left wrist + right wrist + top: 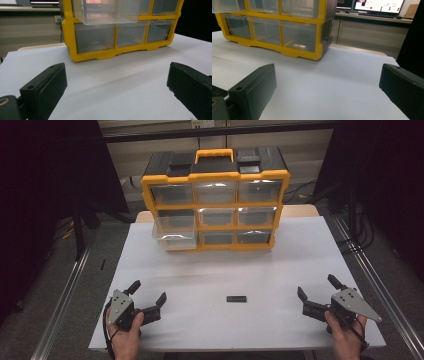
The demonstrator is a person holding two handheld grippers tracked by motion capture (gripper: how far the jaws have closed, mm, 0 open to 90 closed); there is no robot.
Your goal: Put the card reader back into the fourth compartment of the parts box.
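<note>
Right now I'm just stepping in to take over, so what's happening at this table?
A person holds a two-jaw gripper in each hand near the front edge of the white table. The left gripper and the right gripper are both open and hold nothing. Between them lies a small black block, untouched. At the back stands a yellow drawer organizer with clear drawers; the middle-row left drawer is pulled out, the others look closed.
</note>
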